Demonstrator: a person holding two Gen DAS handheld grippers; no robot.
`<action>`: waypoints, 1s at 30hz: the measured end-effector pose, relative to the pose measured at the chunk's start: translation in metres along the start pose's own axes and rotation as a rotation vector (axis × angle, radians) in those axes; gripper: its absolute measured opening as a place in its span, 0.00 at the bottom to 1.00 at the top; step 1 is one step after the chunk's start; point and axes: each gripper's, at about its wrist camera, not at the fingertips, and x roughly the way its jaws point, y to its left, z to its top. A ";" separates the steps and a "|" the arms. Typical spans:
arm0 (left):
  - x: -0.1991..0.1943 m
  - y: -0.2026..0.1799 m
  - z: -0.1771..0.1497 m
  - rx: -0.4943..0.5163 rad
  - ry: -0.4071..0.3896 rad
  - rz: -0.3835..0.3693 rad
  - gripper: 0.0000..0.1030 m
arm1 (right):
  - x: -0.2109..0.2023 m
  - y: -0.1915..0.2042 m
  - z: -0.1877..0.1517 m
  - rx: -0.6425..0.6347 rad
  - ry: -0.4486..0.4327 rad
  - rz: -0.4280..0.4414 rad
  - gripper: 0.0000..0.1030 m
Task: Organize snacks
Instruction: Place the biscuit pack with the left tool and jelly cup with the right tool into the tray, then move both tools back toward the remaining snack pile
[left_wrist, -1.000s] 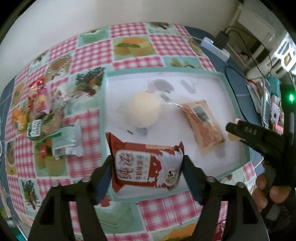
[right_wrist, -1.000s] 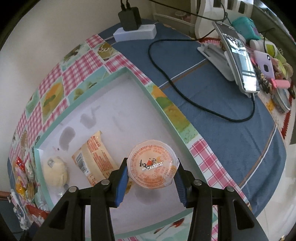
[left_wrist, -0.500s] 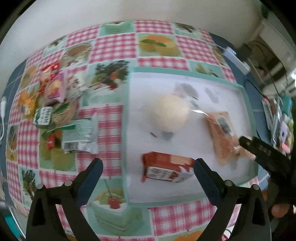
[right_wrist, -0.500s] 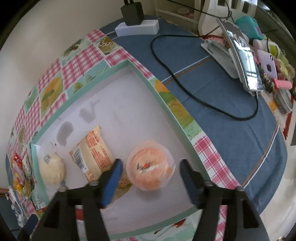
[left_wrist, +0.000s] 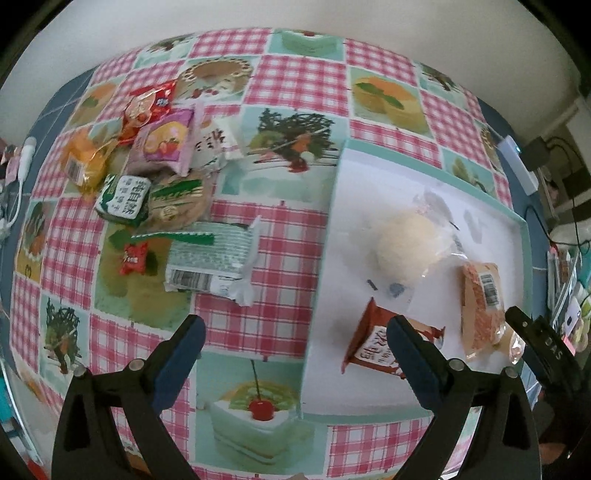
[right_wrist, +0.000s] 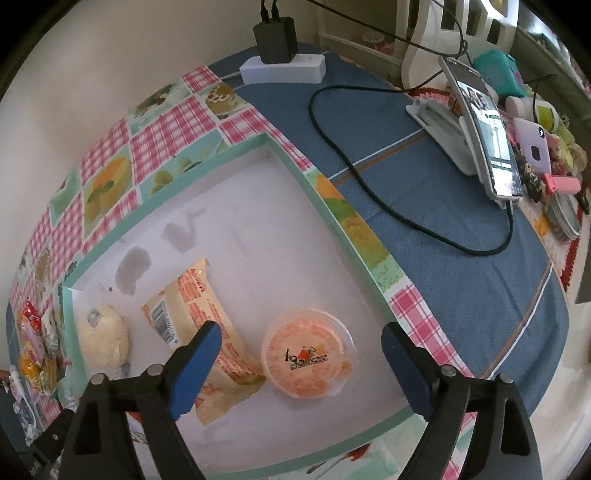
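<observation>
the right tool (right_wrist: 301, 356) hangs over the tray (right_wrist: 347, 229), jaws opening, the jelly cup (right_wrist: 308, 363) lying free between them. the left tool (left_wrist: 295, 349) gapes empty; loose snacks (left_wrist: 155, 173) wait ahead to its left for sorting.

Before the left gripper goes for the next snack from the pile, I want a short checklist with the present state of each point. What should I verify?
1. Left gripper empty and open: ok, jaws wide, nothing between them.
2. Red packet released inside the tray: ok, it lies on the tray floor.
3. Jelly cup out of the right gripper: ok, it sits on the tray floor; the jaws are opening and the pads do not touch it.
4. Snacks left to sort: ok, the pile lies on the checked cloth, the green-striped packet nearest.
5. Room left in the tray: ok, bare floor at the far side.
</observation>
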 end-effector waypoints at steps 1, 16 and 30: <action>0.001 0.002 0.001 -0.010 0.004 0.001 0.96 | -0.001 0.000 0.000 -0.003 -0.003 0.001 0.89; 0.004 0.053 0.018 -0.140 0.004 0.070 0.96 | -0.008 0.035 -0.011 -0.134 -0.051 0.068 1.00; -0.012 0.138 0.035 -0.289 -0.111 0.256 0.96 | -0.041 0.092 -0.031 -0.313 -0.162 0.162 1.00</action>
